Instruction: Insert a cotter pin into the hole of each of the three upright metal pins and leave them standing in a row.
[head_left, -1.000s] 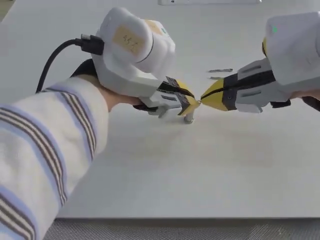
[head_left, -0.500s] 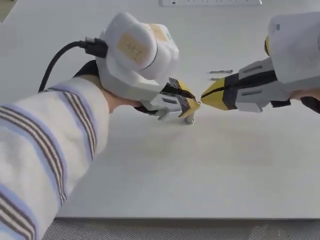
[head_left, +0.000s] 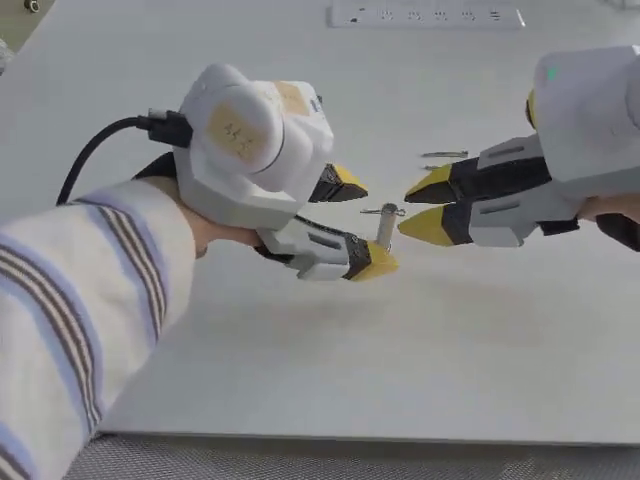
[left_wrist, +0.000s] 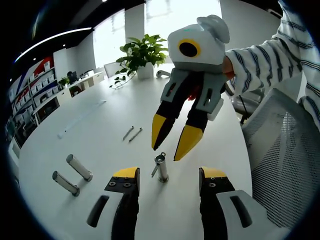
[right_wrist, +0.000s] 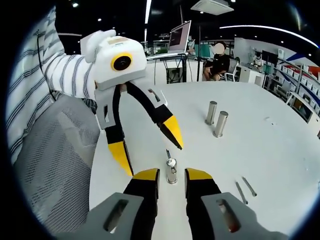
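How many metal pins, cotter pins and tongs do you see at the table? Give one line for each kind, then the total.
Metal pins: 3
Cotter pins: 3, one through a metal pin
Tongs: 2, left tongs and right tongs
Total: 8

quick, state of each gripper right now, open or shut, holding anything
left gripper: open, holding nothing.
right gripper: open, holding nothing; the upright pin stands free between the two grippers.
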